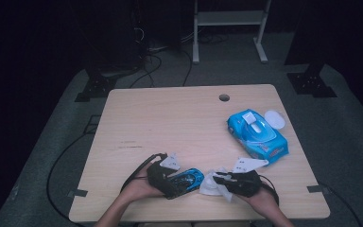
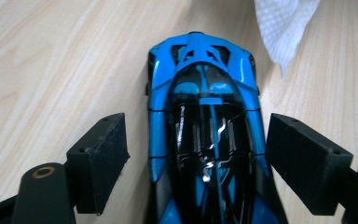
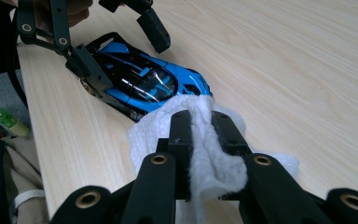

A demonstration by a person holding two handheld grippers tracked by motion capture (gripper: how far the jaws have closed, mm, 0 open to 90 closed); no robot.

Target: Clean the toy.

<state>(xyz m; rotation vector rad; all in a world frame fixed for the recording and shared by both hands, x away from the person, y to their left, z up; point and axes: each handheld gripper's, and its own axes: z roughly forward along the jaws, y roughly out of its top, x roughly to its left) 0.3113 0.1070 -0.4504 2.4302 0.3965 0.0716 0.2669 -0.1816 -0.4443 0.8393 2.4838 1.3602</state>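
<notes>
Left gripper (image 2: 198, 154) jaws spread, glossy blue-and-black toy sports car (image 2: 205, 135) lying loose between them on the pale wooden table (image 1: 170, 118). Right gripper (image 3: 200, 135) pinches a crumpled white wipe (image 3: 205, 154) beside the car's nose. Blue wipes pack (image 1: 257, 135) sits apart, flap up.

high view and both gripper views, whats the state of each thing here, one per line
toy car: on the table, between the left tool's jaws, pads clear of its sides
left tool: open
white wipe: crumpled, pinched
right tool: shut on the wipe
wipes pack: lying on the table, lid flipped open
</notes>
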